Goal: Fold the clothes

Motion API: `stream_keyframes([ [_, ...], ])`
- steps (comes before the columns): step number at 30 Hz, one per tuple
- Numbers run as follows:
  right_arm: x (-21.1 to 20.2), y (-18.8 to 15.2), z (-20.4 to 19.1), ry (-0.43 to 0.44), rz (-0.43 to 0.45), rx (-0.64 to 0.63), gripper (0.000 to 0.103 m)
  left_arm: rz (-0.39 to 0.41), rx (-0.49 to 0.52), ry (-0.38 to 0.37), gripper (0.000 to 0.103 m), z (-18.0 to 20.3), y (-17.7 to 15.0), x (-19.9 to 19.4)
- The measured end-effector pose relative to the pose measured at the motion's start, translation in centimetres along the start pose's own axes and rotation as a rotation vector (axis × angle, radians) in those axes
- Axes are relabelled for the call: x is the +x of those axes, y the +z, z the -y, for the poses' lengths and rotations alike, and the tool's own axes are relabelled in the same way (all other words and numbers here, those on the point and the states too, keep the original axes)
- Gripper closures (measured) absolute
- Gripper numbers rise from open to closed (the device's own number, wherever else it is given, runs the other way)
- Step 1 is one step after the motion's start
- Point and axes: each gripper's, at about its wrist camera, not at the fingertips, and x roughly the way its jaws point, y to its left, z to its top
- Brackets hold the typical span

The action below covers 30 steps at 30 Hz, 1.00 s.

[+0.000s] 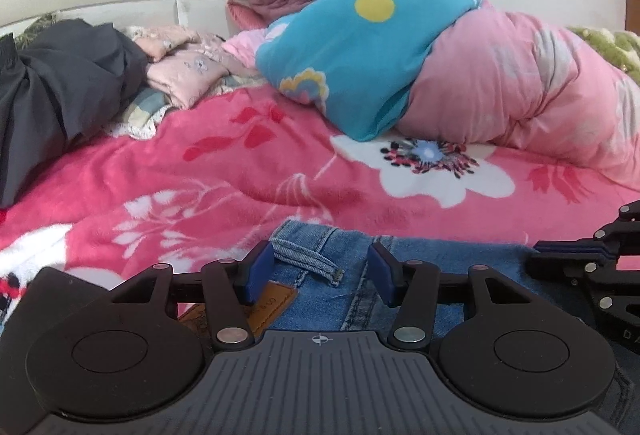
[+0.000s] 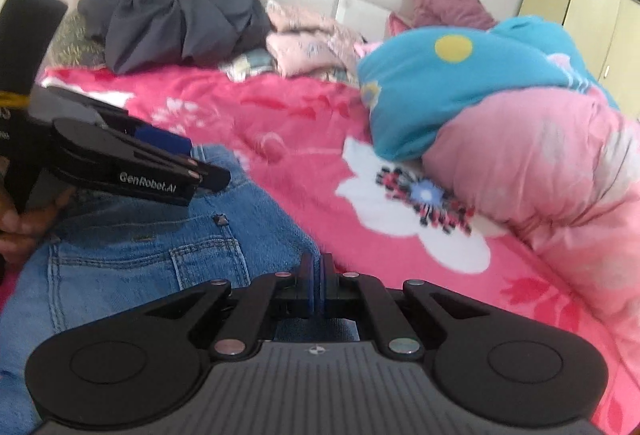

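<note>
Left wrist view shows my left gripper with its jaws spread partway over the waistband of the blue jeans, a belt loop lying between the pads but not pinched. From the right wrist view my right gripper is clenched, pads pressed together right at the edge of the denim; I cannot tell whether any cloth is actually caught between them. The jeans lie spread on the pink floral blanket at the near side of the bed, a back pocket facing up, so I judge folding of this piece has barely begun. Farther up the bed a dark grey garment sits crumpled and pink clothes are heaped; both look unfolded. My own gripper bodies hide the lower jeans, and the legs run out of frame. Rolled quilts block the far right side.
</note>
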Motion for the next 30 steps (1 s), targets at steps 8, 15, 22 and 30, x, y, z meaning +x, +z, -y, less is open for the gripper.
stream_keyframes([
  [8, 0.9, -1.0, 0.5, 0.003, -0.026, 0.043, 0.102, -0.048, 0.078, 0.027, 0.05, 1.1, -0.6, 1.2],
  [15, 0.0, -1.5, 3.2, 0.006, -0.067, 0.158, 0.094, -0.036, 0.105, 0.042, 0.05, 1.3, -1.1, 1.2],
  [22, -10.4, -4.7, 9.0, -0.055, -0.046, 0.476, 0.093, -0.024, 0.03, -0.003, 0.05, 0.2, -0.2, 0.1],
  [30, -14.6, -7.2, 9.3, -0.087, -0.065, 0.476, 0.092, 0.012, 0.139, -0.181, 0.05, 4.3, 1.2, -3.2],
])
